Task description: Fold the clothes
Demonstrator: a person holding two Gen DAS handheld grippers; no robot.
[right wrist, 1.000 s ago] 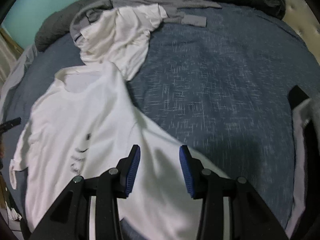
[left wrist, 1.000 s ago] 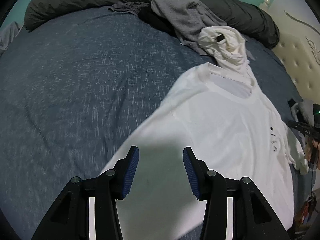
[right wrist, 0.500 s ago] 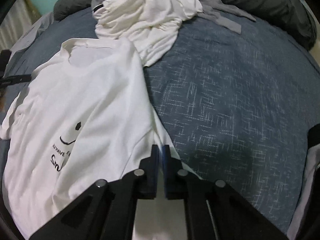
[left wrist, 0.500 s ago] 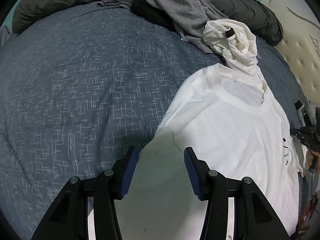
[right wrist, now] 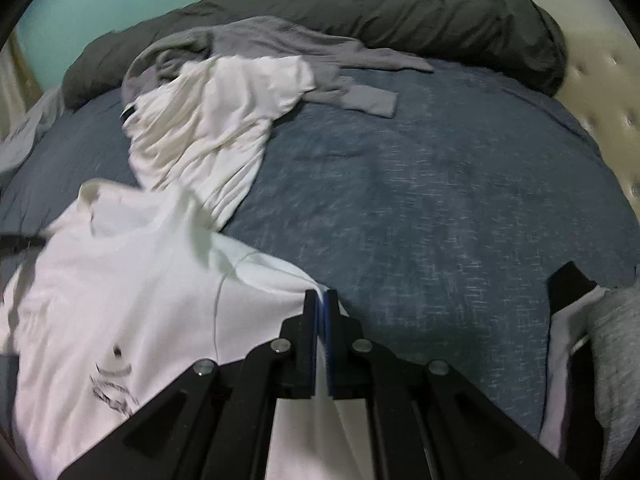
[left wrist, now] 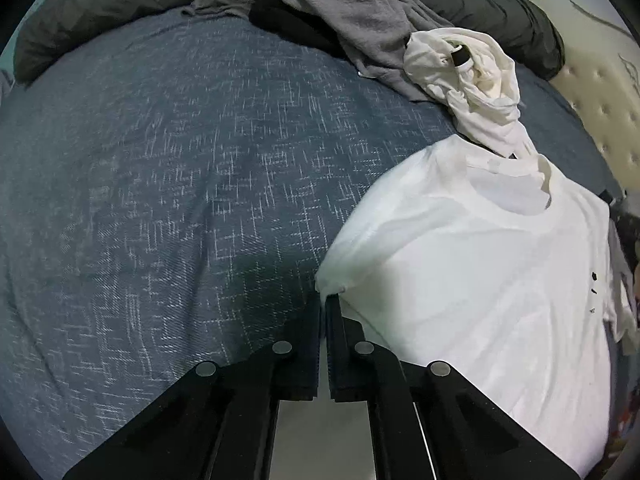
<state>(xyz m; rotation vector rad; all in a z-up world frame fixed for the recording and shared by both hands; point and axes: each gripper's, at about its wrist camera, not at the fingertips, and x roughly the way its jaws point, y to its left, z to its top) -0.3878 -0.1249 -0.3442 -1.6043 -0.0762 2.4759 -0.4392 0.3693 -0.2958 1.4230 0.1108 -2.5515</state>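
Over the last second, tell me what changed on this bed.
Both tongs closed on the white T-shirt: the right tongs first, pinching its sleeve edge, then the left tongs on the opposite sleeve edge. The right sleeve has since been drawn inward, bunching the cloth. The crumpled white garment, grey clothes and dark duvet stayed put.

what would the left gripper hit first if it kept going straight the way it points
The left gripper is shut on the white t-shirt's sleeve edge; straight ahead probably lies the blue bedspread, though depth is unclear.
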